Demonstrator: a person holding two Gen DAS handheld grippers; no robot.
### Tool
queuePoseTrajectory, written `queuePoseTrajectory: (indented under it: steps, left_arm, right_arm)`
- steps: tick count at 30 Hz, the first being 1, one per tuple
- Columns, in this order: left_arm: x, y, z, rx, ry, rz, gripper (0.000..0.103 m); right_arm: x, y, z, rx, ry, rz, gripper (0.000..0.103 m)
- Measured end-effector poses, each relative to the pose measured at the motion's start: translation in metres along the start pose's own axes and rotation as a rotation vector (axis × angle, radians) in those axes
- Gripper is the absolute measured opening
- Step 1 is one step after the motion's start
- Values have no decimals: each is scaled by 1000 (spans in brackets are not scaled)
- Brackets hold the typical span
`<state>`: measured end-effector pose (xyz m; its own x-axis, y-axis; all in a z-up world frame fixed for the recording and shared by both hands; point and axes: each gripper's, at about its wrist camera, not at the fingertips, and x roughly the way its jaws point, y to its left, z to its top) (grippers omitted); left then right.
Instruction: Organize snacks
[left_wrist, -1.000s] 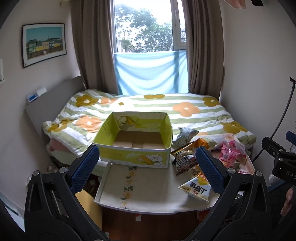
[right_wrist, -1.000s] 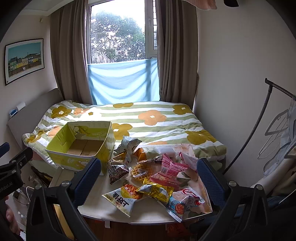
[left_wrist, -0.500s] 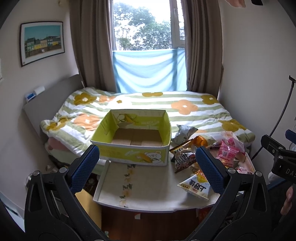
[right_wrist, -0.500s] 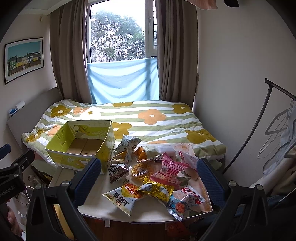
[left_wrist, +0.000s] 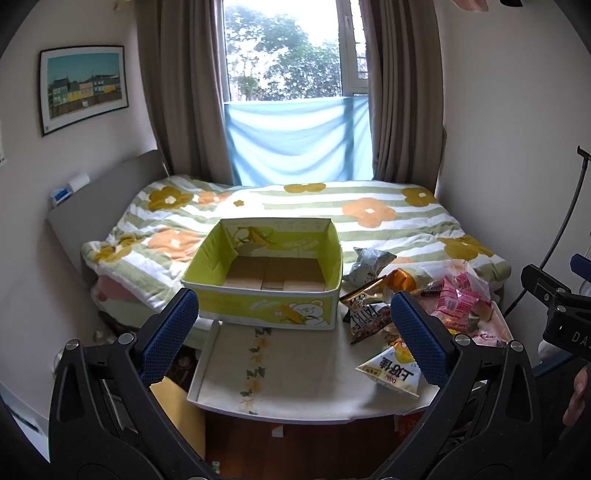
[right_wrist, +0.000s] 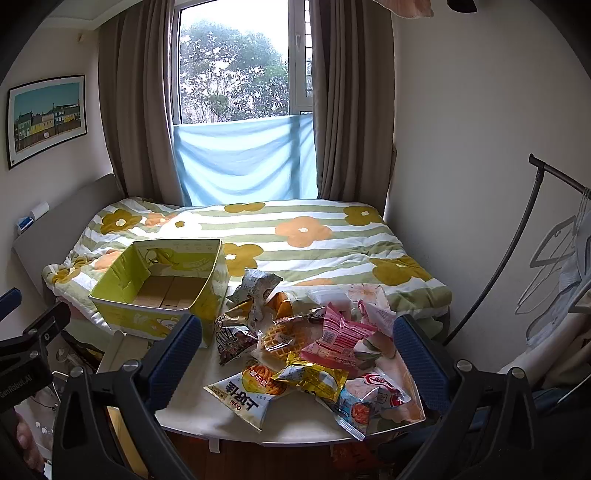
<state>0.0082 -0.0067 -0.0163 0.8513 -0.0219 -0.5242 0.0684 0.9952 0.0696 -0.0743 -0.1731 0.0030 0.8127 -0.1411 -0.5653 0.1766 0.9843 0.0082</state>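
Note:
An empty yellow-green cardboard box (left_wrist: 269, 273) (right_wrist: 162, 284) stands at the far left of a small white table (left_wrist: 295, 376) (right_wrist: 295, 417). Several snack packets lie heaped on the table's right half: a white and yellow chip bag (left_wrist: 391, 373) (right_wrist: 243, 395) nearest the front, a dark packet (left_wrist: 369, 317) (right_wrist: 232, 339), a pink packet (left_wrist: 458, 302) (right_wrist: 336, 343), a yellow packet (right_wrist: 314, 378) and a waffle pack (right_wrist: 282, 338). My left gripper (left_wrist: 291, 334) hangs open before the table, facing the box. My right gripper (right_wrist: 297, 354) is open too, in front of the snack heap. Neither holds anything.
A bed with a flowered striped quilt (left_wrist: 332, 218) lies right behind the table, under a curtained window (left_wrist: 291, 51). A headboard (left_wrist: 96, 206) runs along the left. A clothes rack (right_wrist: 517, 240) stands at the right wall. Wooden floor (left_wrist: 295, 450) shows below the table's front edge.
Both views have shifted only slightly; the left gripper drifted a little, so the box sits marginally higher in frame. Both grippers stay open and no snack has moved.

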Motion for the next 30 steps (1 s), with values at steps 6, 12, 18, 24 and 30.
queuePoseTrajectory:
  steps: [6, 12, 18, 24, 30]
  left_arm:
    - [-1, 0, 1, 5, -16, -2, 103]
    - [-2, -1, 2, 17, -30, 13, 103]
    - [-2, -1, 2, 10, -31, 7, 103]
    - [-3, 3, 3, -1, -30, -7, 103]
    - [-3, 5, 4, -3, -15, -17, 103]
  right_arm:
    - [0, 0, 0, 1, -2, 0, 103]
    - [1, -1, 0, 0, -1, 2, 103]
    - [0, 0, 1, 3, -1, 1, 103]
    - [0, 2, 3, 1, 2, 1, 103]
    - [0, 2, 2, 1, 1, 0, 103]
